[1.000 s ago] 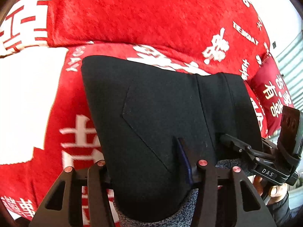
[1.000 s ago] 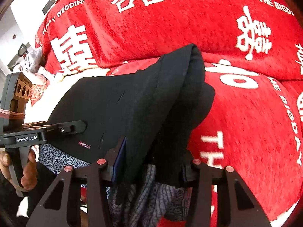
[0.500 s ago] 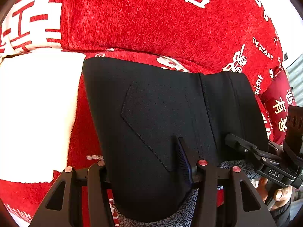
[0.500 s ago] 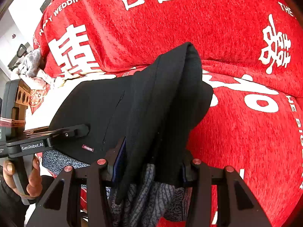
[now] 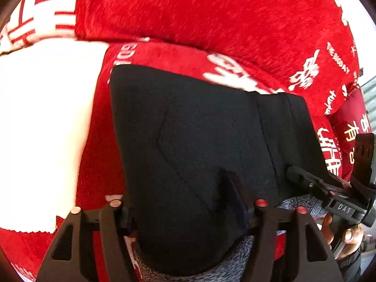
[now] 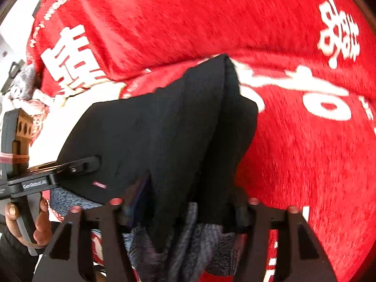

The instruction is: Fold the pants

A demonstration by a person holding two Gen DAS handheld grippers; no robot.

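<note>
The folded black pants [image 5: 199, 145] with a grey knit lining lie over a red sofa seat. My left gripper [image 5: 188, 211] is shut on their near edge, the cloth draped over its fingers. My right gripper [image 6: 185, 209] is shut on the other near corner of the pants [image 6: 164, 129], which bunch up between its fingers. In the left wrist view the right gripper [image 5: 305, 178] shows at the pants' right edge. In the right wrist view the left gripper [image 6: 82, 166] shows at their left edge.
The red sofa cover [image 5: 211, 23] with white characters fills the background, with its backrest behind the pants. A white patch of the cover [image 5: 42, 129] lies to the left. A red cushion [image 5: 352, 127] sits at the far right.
Both grippers have carried the pants a little towards the backrest and to the right. The grip on both sides is unchanged.
</note>
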